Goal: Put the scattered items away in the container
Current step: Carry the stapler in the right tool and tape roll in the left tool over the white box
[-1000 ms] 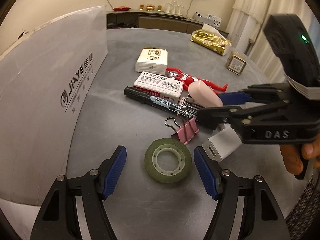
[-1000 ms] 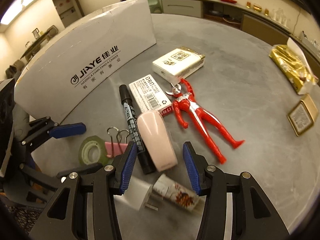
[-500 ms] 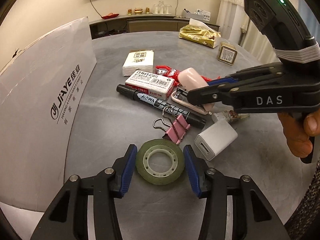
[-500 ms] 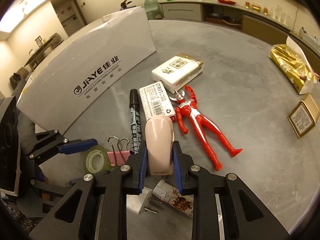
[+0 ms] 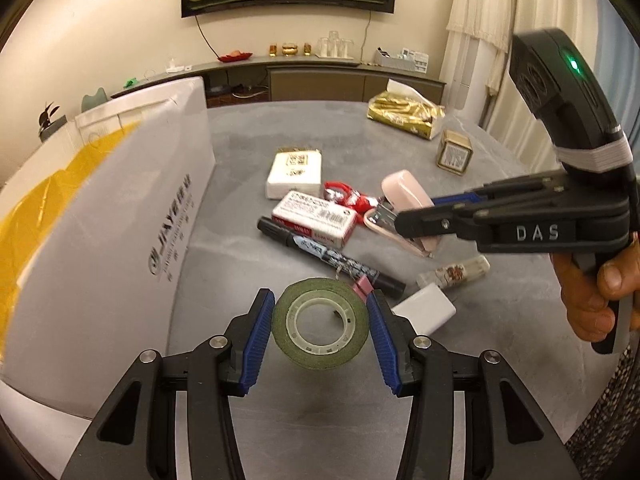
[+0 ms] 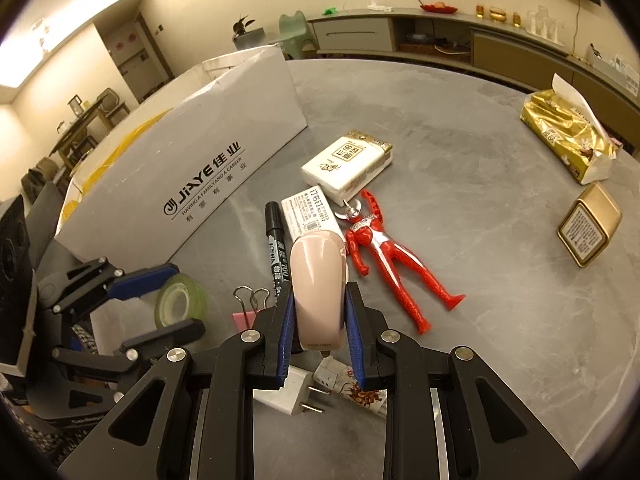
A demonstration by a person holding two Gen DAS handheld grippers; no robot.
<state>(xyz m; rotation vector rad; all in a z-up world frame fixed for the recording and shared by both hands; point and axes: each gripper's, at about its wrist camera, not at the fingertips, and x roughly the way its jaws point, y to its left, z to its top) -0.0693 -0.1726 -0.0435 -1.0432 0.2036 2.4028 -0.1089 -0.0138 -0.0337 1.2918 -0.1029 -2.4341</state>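
Both grippers loaded, box waiting on the left

Far left stands the white cardboard box (image 5: 120,216), its open top showing a yellow lining, set close along the clutter so each carry looks short. Next, the left gripper (image 5: 320,322) is clenched on the green tape roll (image 5: 320,322), pads pressing its outer rim and the roll seemingly raised off the bench (image 5: 460,380), ready, I'd judge, to swing over the box wall. Between the two lie the black marker (image 6: 277,248), pink binder clip (image 6: 244,316) and white charger (image 5: 424,308), still loose. To the right, the right gripper (image 6: 318,316) grasps the pink stapler (image 6: 318,280) by its sides near the rear, nose tipped forward, with the red figure (image 6: 384,256) just beside it on the bench.
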